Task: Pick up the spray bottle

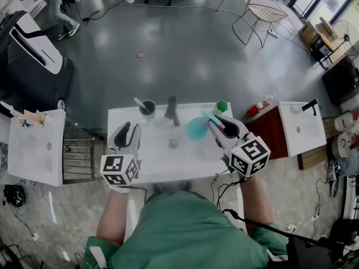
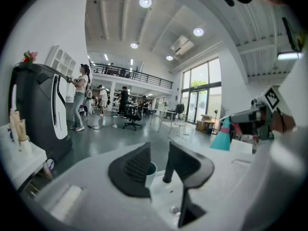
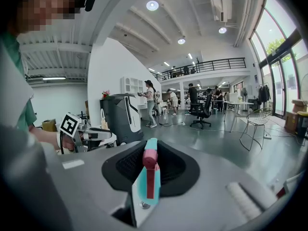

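Spray bottle (image 3: 143, 186) is pinched at its neck in your right gripper's (image 1: 219, 125) jaws, upright over the bench (image 1: 157, 164). Your left gripper (image 1: 128, 138) is farther off, jaws spread and empty.

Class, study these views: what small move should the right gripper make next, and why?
Probably lift straight up a little: the right gripper is shut on the spray bottle near its trigger, over the sink, with the faucet nearby.
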The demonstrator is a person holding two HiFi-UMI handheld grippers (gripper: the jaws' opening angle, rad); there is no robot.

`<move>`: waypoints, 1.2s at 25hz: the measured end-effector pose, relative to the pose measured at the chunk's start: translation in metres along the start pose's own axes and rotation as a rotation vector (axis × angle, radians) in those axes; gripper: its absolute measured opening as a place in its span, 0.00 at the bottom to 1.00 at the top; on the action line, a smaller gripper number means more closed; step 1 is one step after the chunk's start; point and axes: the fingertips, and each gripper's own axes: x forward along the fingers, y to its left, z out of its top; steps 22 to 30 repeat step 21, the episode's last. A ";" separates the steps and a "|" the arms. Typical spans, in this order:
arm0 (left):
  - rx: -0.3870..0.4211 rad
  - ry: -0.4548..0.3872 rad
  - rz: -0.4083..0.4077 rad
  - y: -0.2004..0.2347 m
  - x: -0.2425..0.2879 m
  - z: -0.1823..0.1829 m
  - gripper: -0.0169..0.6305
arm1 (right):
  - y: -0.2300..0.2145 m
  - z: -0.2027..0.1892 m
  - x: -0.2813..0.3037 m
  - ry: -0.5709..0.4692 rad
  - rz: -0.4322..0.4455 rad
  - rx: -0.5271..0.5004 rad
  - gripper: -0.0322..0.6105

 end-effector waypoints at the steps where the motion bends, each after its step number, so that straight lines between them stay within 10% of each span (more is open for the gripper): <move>1: 0.000 0.000 0.000 0.000 0.000 0.000 0.21 | 0.000 0.000 0.000 0.000 -0.001 0.001 0.15; 30: -0.009 0.006 -0.018 0.001 -0.001 -0.005 0.21 | -0.004 -0.005 0.000 0.006 -0.034 0.005 0.15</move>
